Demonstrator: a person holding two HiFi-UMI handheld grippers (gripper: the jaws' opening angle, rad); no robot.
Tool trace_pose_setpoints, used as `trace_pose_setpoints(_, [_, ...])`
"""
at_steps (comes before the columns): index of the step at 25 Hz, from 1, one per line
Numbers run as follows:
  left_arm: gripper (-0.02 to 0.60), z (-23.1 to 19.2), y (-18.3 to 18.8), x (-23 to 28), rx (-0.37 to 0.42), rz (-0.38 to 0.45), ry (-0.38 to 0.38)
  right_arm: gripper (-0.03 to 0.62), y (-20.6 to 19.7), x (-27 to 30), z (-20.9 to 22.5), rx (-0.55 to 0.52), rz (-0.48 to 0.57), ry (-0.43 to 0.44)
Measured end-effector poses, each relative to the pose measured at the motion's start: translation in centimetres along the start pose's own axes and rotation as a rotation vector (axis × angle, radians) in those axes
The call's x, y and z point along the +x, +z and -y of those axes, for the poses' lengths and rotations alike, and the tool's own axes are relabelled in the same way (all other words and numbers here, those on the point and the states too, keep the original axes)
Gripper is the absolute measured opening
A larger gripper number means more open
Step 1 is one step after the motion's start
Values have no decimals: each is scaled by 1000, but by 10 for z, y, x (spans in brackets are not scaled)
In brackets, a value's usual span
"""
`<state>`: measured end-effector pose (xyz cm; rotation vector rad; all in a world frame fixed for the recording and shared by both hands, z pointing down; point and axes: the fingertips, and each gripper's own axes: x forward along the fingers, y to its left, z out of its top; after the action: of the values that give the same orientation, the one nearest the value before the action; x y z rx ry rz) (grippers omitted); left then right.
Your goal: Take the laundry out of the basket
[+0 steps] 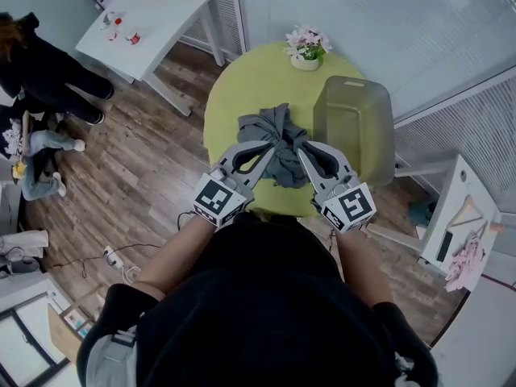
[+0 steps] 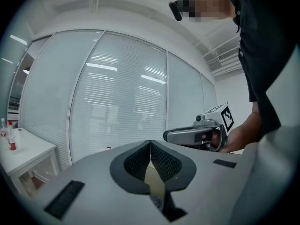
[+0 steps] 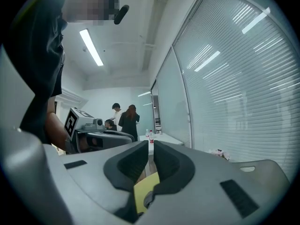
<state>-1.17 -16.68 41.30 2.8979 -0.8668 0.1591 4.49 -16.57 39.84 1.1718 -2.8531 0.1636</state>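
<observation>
My left gripper (image 1: 268,148) sits left of the basket (image 1: 355,123), jaws pinched together on nothing. Next over, the grey laundry (image 1: 278,131) lies heaped on the yellow table (image 1: 234,95), just left of the basket. My right gripper (image 1: 304,155) is nearer the basket, jaws a slit apart, empty.

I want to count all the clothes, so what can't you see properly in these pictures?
- Inside the cloudy greenish plastic basket, head view: its murky wall hides any contents.
- Crumpled grey garment, head view: the left gripper and right gripper cover its near edges.
- Little bottles on the white side table, head view: too small to tell.
</observation>
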Motion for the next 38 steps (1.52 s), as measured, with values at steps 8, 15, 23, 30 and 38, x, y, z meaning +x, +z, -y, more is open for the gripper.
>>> trace_pose_setpoints(8, [10,6,16,7,14,8,-4,23,9,-7,0,7,33,22])
trace_pose_setpoints(15, [9,5,16,7,4,12,-6,23,4,-5,0,-13,13,25])
trace_pose_setpoints(23, [9,5,11,8,0,14,-17,23,3,-3,4,-19,11,24])
trace_pose_setpoints(30, [9,1,14,9,3,11,-7,23,1,0,4,-28,3,18])
trace_pose_setpoints(38, [11,1,5,8,-3,13,-13,23,0,1,4,-33,-9,19])
